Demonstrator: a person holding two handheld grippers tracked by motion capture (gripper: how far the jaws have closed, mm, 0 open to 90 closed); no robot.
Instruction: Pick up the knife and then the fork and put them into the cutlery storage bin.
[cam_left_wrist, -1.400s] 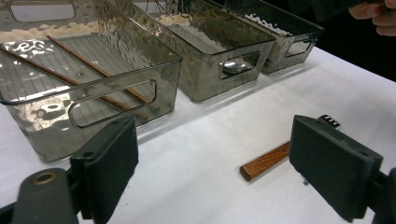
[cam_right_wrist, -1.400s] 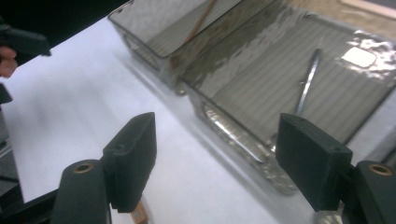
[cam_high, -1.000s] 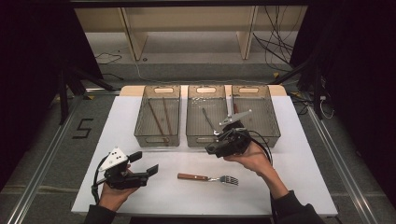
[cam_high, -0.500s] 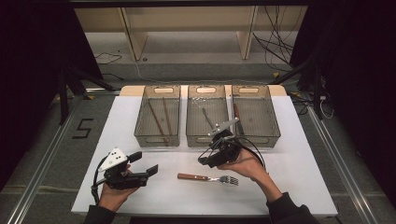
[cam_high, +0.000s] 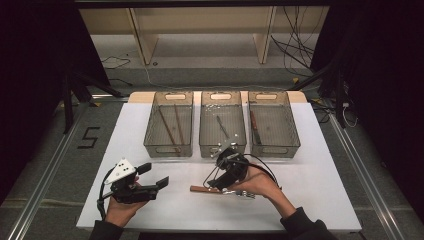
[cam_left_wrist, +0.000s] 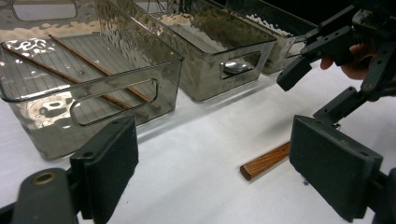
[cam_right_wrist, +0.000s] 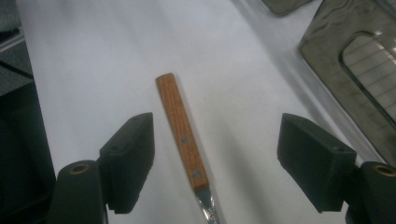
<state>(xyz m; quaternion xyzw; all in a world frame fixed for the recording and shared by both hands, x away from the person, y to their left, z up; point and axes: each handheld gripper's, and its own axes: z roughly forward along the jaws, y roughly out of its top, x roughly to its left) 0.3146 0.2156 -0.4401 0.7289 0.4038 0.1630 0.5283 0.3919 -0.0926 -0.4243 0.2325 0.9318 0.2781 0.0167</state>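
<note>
A fork with a wooden handle lies on the white table, its tines pointing right. My right gripper hovers low over the handle, open, with one jaw on each side and not touching it. My left gripper is held open near the front left with nothing between its jaws. In the left gripper view the handle's end lies ahead, with the right gripper above it.
Three clear bins stand in a row at the back. The left bin holds chopsticks, the middle bin a metal utensil, the right bin a knife.
My right gripper has come down and forward from the middle bin's front edge to just over the fork's handle. The left gripper and the fork have stayed put.
</note>
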